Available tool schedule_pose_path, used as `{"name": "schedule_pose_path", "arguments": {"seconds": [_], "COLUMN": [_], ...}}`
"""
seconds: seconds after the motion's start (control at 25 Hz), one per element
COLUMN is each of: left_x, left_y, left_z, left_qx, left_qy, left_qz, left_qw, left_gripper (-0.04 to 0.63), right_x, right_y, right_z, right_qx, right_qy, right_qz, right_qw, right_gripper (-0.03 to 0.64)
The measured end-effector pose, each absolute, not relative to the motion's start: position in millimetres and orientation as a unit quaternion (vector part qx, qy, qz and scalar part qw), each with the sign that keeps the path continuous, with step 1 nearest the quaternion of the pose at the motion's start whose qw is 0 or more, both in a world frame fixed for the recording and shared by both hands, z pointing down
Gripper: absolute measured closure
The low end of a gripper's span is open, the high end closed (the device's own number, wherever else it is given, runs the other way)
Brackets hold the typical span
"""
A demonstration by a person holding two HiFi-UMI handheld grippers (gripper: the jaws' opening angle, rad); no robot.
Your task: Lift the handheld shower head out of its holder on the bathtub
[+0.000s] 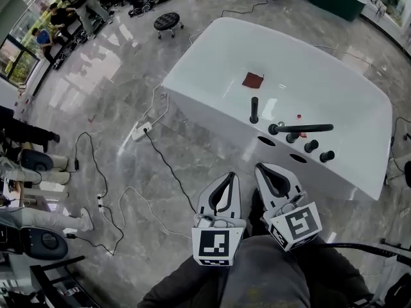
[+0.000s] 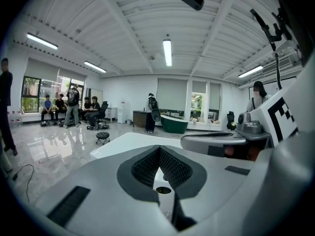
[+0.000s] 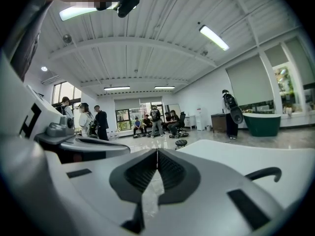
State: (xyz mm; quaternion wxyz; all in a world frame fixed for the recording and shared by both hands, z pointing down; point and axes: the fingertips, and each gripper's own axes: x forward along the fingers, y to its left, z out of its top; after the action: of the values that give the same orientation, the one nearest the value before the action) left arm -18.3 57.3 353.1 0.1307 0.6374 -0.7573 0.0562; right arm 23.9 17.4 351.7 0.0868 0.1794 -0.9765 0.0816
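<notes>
Black shower head (image 1: 302,128), seemingly docked, well beyond closed empty jaws of left gripper (image 1: 229,176) and right gripper (image 1: 263,168).

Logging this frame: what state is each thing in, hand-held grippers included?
Left hand-held gripper: shut, empty, short of the bathtub.
Right hand-held gripper: shut, empty, short of the bathtub.
Shower head: resting in place on the bathtub rim, untouched.
Red cloth: lying flat inside the bathtub.
Stool: upright, nobody on it.
</notes>
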Motion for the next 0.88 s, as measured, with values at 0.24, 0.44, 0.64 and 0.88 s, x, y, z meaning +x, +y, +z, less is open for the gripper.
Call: {"name": "schedule_pose_path", "arguments": {"seconds": [0.24, 0.44, 0.64, 0.88], "left_x": [-22.3, -18.8, -18.8, -45.2], "left_y": [18.8, -14.2, -30.4, -36.3], "left_z": [357.0, 360.2, 352.9, 359.0], "left_qx": [0.632, 0.632, 0.627, 0.615], "left_qy": [-0.759, -0.759, -0.763, -0.773], "left_qz": [0.069, 0.080, 0.083, 0.080], "left_qw": [0.138, 0.132, 0.131, 0.132], "left_gripper": [0.592, 0.592, 0.592, 0.592], "right_x": [22.1, 22.6, 17.5, -8.3], "right_y": [-20.8, -54.4, -76.3, -80.8], "right_z": [360.7, 363.2, 355.1, 363.5], "right_qx": [0.174, 0.169, 0.163, 0.148], "right_qy": [-0.976, -0.977, -0.978, -0.980], "right_qz": [0.098, 0.103, 0.104, 0.104], "right_qw": [0.091, 0.085, 0.075, 0.080], "right_gripper": [0.612, 0.613, 0.612, 0.613]}}
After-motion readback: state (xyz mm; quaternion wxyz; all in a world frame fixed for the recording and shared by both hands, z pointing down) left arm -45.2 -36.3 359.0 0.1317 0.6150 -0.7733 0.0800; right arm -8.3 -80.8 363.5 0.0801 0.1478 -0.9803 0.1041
